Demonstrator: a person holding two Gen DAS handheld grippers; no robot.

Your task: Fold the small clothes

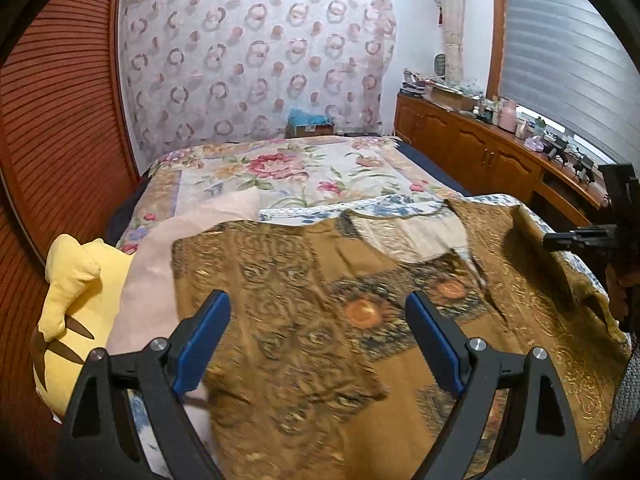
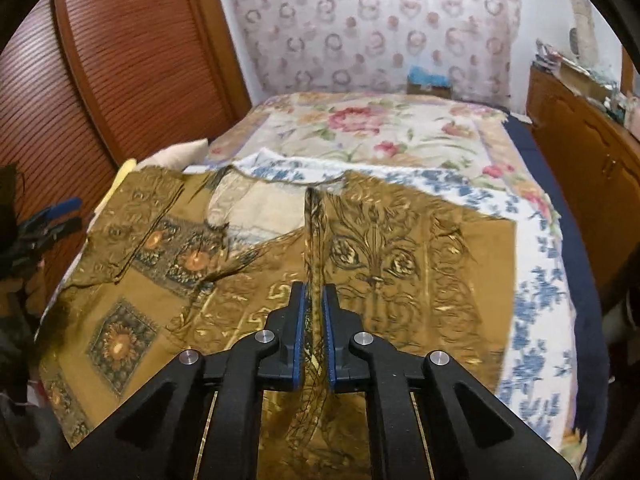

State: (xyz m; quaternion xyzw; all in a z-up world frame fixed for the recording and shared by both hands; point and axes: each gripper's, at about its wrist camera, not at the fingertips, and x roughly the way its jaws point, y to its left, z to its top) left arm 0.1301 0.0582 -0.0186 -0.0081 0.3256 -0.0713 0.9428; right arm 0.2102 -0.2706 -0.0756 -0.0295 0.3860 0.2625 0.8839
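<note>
Brown-gold printed garment (image 2: 400,248) lies spread across the near end of the bed (image 1: 280,168), on top of a white-and-blue floral cloth (image 2: 536,280) that covers the bed's near right corner. Our right gripper (image 2: 316,344) has its jaws nearly closed on a raised ridge of the garment's fabric, pinched upright between the blue pads (image 2: 331,344). Our left gripper (image 1: 318,344) is spread wide, holding nothing, hovering over the garment's left part near the bed's left edge.

Risks as we judge them:
- Fabric looks thin and slick; a narrow pinch could slip out mid-lift, dropping the fold crooked.
- With only one side gripped, pulling could drag the whole garment and bunch it rather than crease it.
- We can't tell if the pinch caught the floral cloth underneath too; if so, both would lift together.
- Left part sits close to the yellow plush (image 1: 76,304) and a pink cloth (image 1: 168,232) at the left edge; a sweep there could snag them.

Surface: soft bed with a rose-patterned cover (image 2: 360,124), so no firm backing for pressing creases. Room: slatted wooden doors (image 2: 132,60) at left, patterned curtain (image 1: 256,48) behind the far end, cluttered wooden cabinet (image 1: 472,148) and window blinds (image 1: 560,40) at right.
</note>
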